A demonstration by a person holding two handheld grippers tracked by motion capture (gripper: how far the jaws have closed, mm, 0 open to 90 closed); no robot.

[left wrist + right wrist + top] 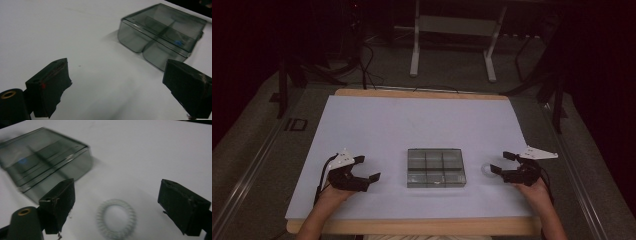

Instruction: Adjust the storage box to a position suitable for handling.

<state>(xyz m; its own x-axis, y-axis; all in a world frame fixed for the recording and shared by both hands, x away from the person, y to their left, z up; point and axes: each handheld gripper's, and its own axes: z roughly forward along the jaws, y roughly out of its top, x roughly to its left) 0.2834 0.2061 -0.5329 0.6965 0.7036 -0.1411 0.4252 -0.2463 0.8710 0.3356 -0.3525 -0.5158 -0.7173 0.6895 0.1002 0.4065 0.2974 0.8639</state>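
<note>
Compartment box [436, 167] lid closed, small blue item [178, 42] inside, coiled ring [116, 218] between wide-apart right hand-held gripper [116, 202] jaws

White table [412, 125]: compartment box [435, 167], coil ring [116, 218].

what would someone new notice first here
The smoky clear compartment box sits shut in the middle of the white table, between two open black grippers. Just ahead of the right gripper lies a pale coiled ring; the left gripper holds nothing.
</note>
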